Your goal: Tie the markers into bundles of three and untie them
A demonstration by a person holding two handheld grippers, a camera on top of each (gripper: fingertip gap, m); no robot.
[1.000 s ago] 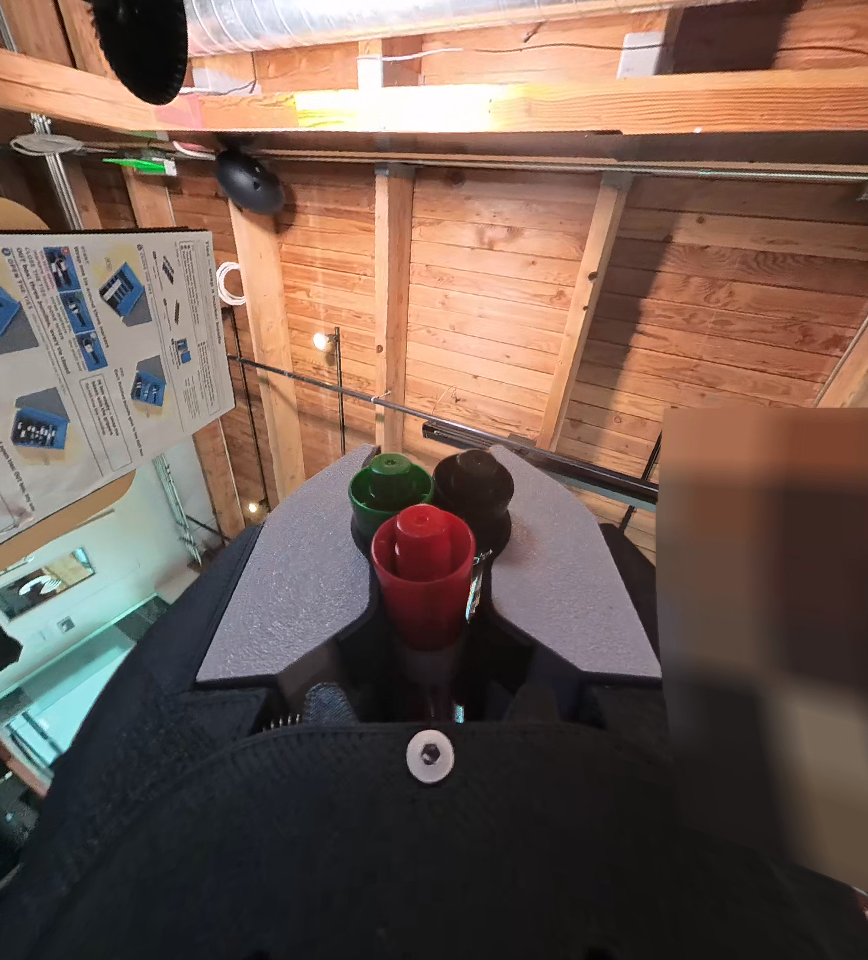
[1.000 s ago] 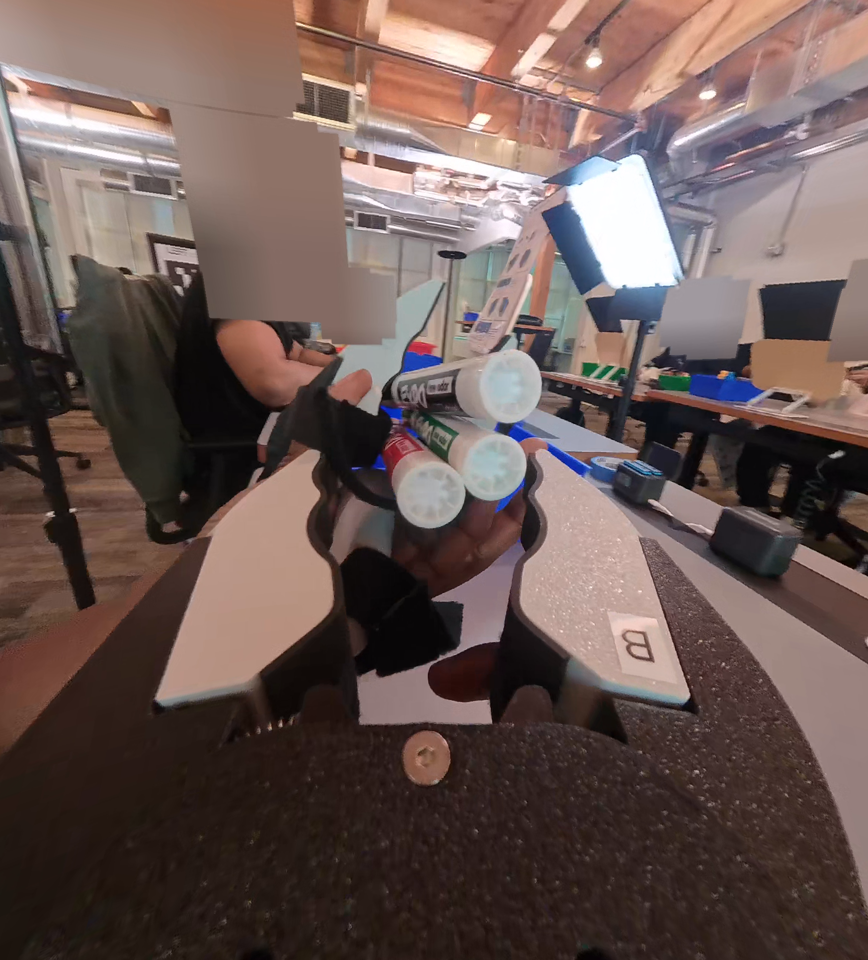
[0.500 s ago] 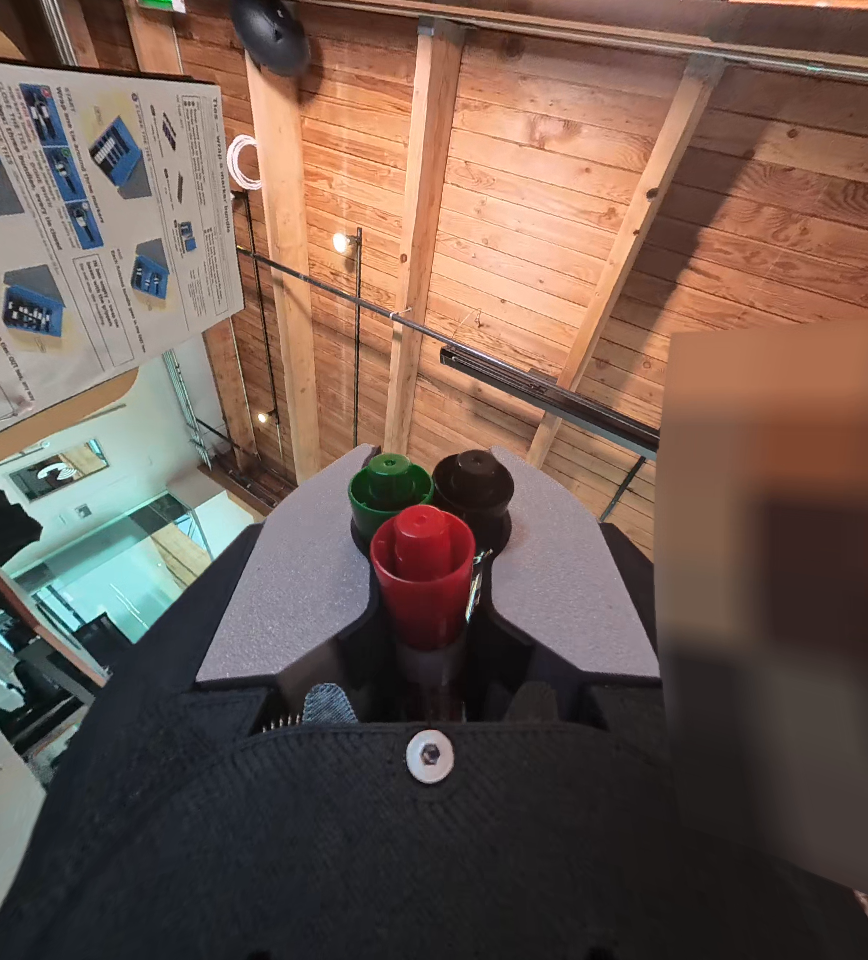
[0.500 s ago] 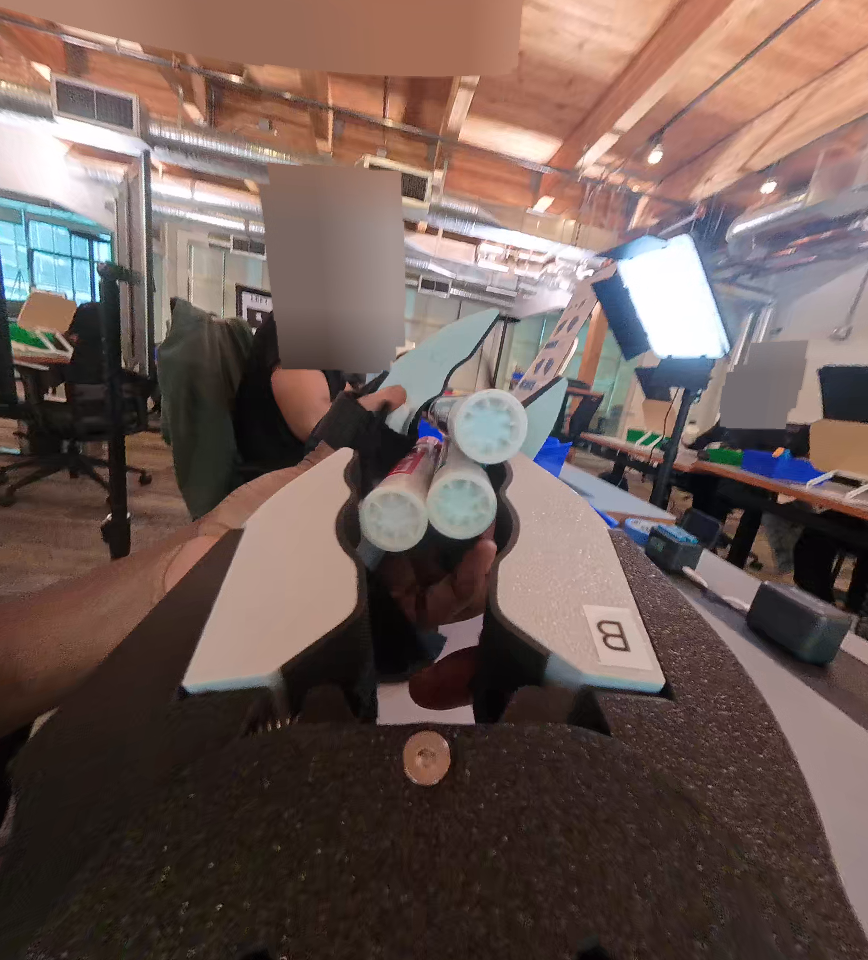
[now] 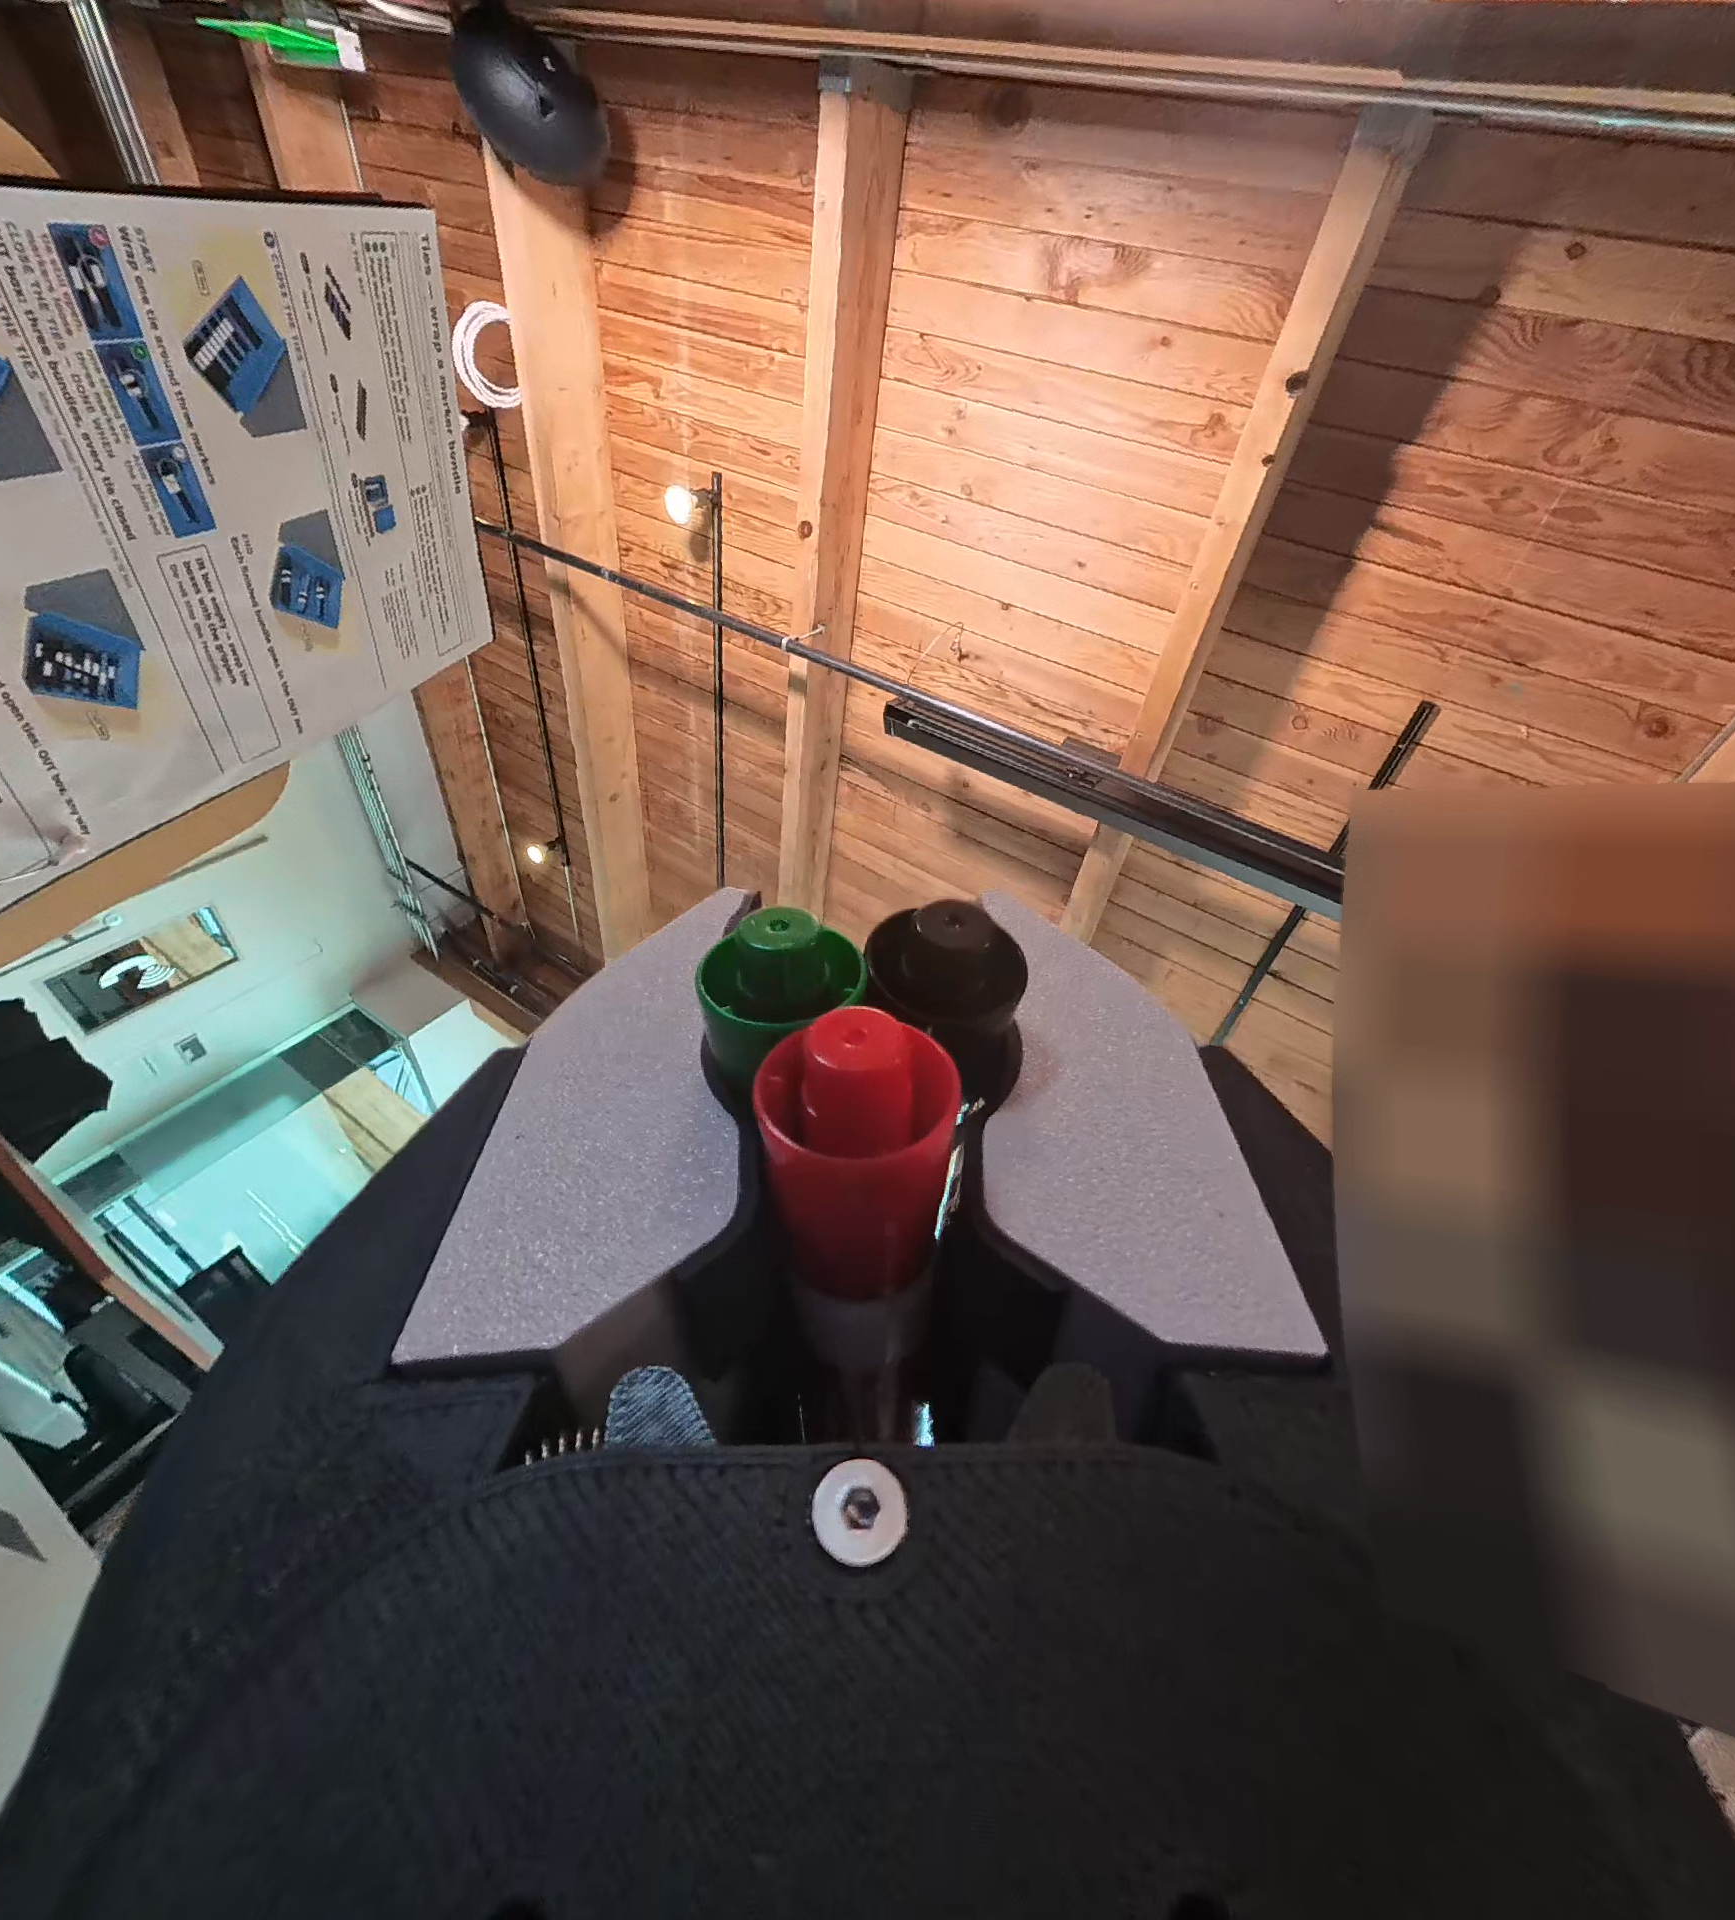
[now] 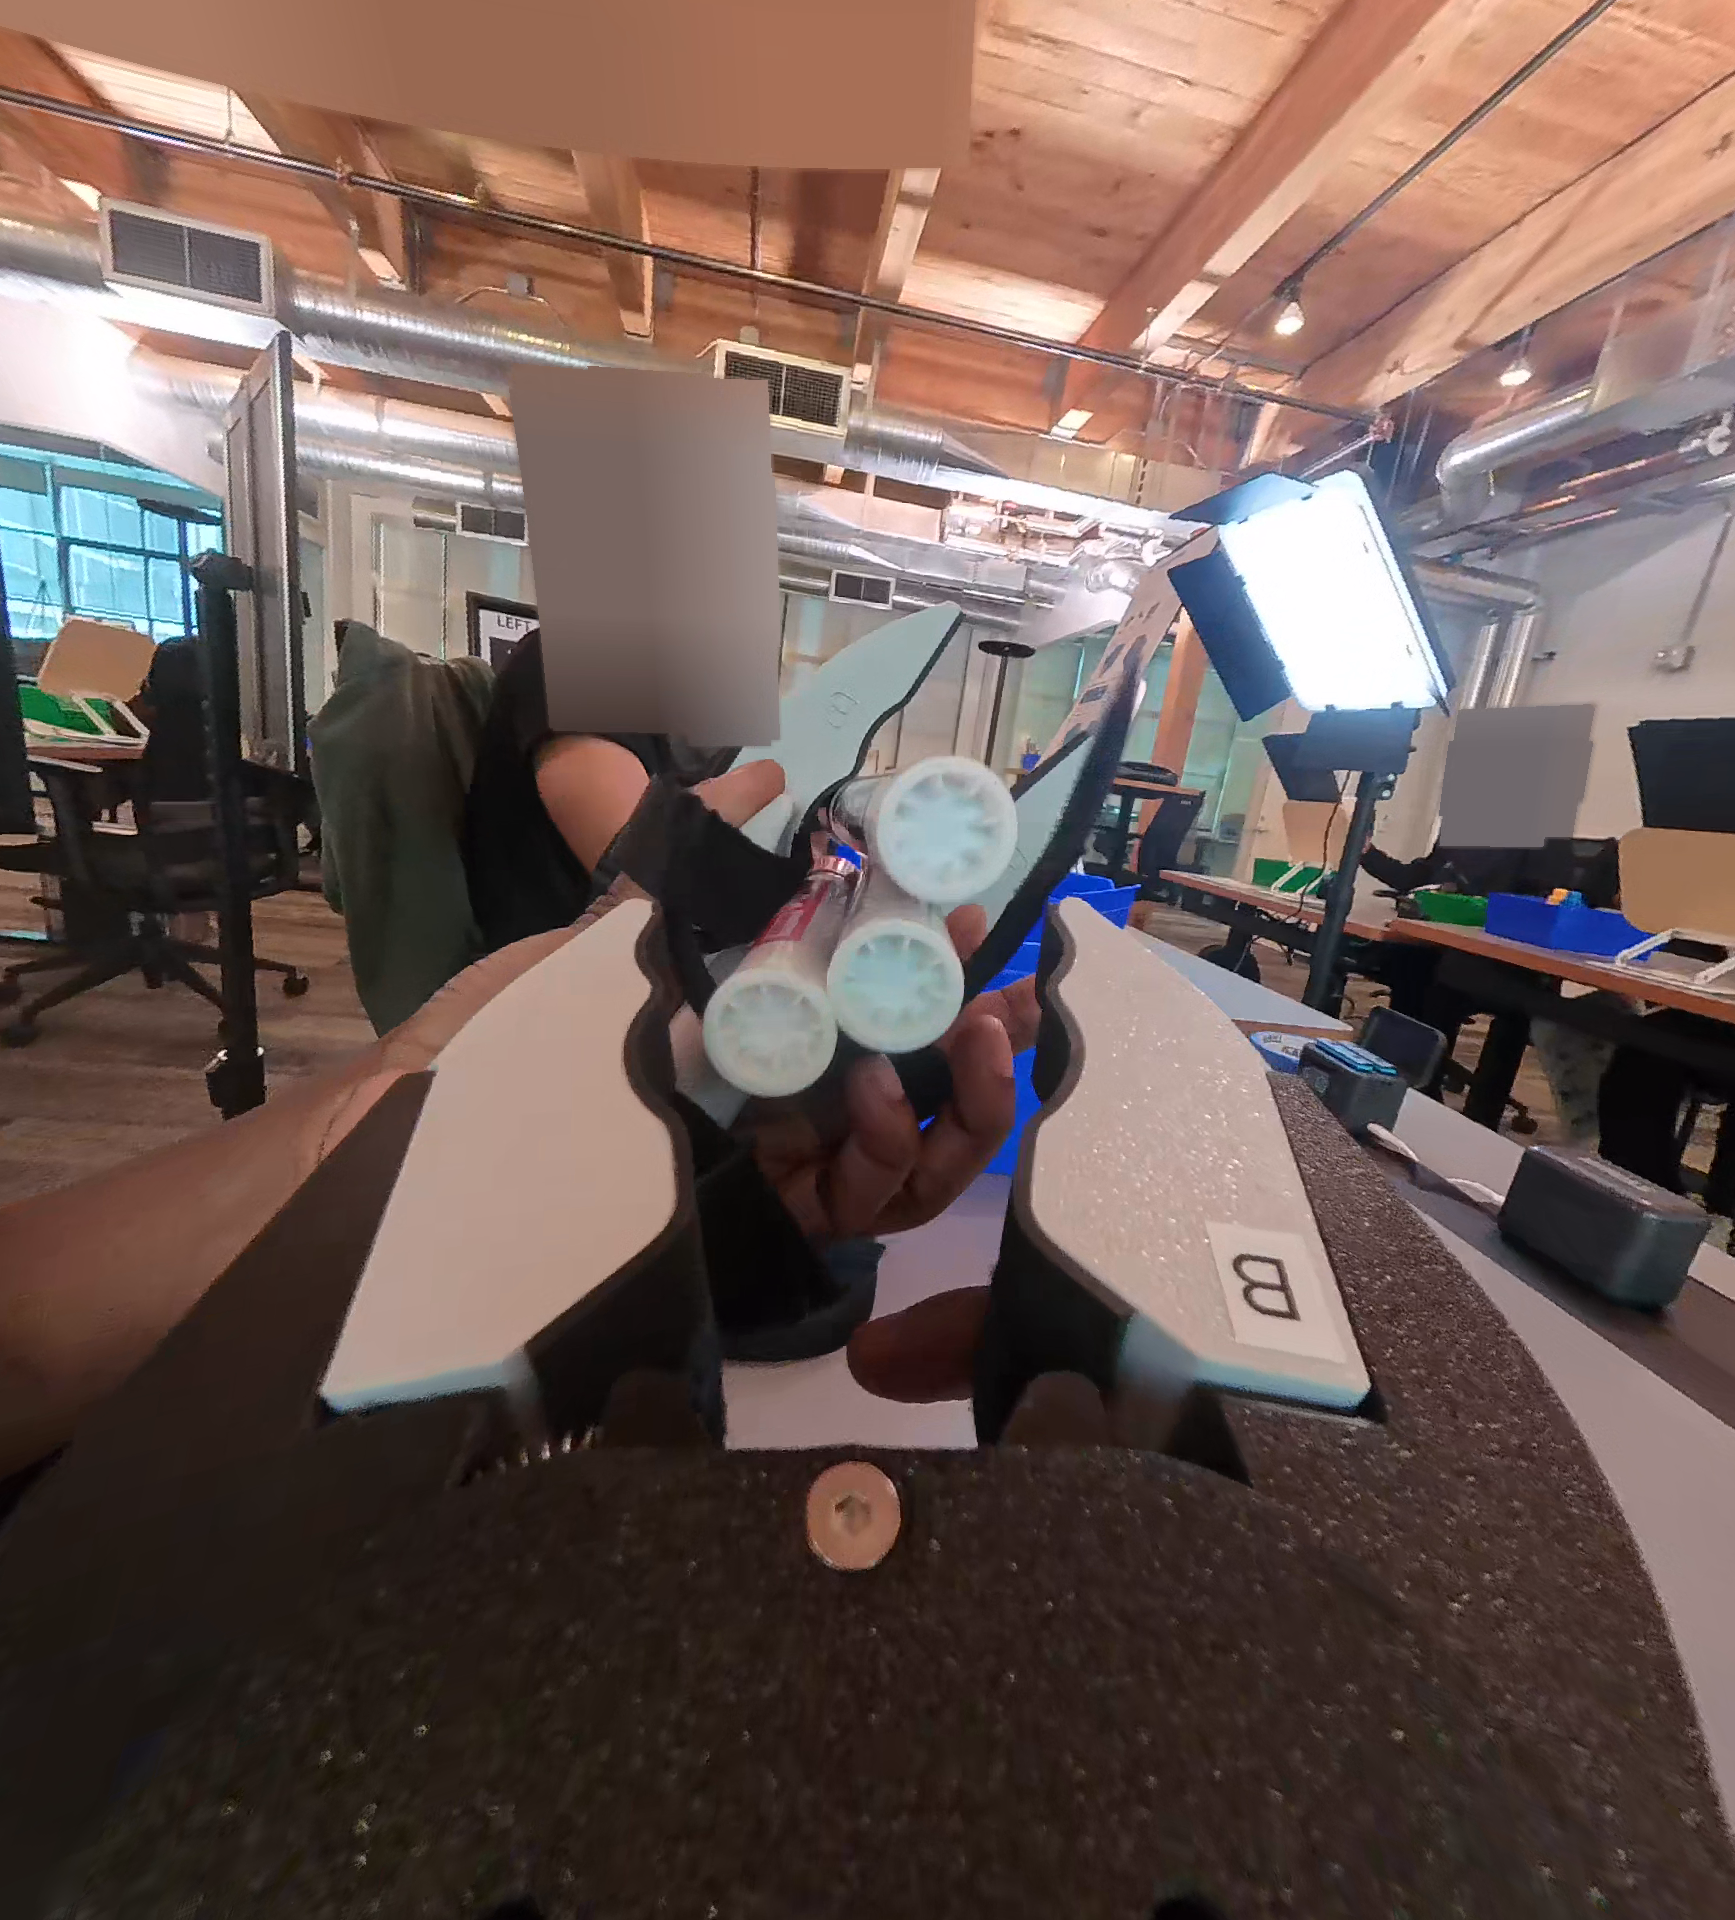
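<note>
Reopening your right gripper (image 6: 847, 997) around the markers' (image 6: 884, 940) white ends at 12 o'clock leaves only the left gripper (image 5: 868, 1023) clamping the bundle, untied.

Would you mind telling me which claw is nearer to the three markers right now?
Left. The left claw is clamped on the three markers; the right claw is open, facing their white ends without touching.

above the left tool runs a wooden plank ceiling (image 5: 1102, 436) with a black rail (image 5: 1102, 774); a printed poster (image 5: 167, 499) hangs to its left. right of the right tool, a lit light panel (image 6: 1330, 592), grey boxes (image 6: 1601, 1236) on the surface (image 6: 1673, 1475).
</note>
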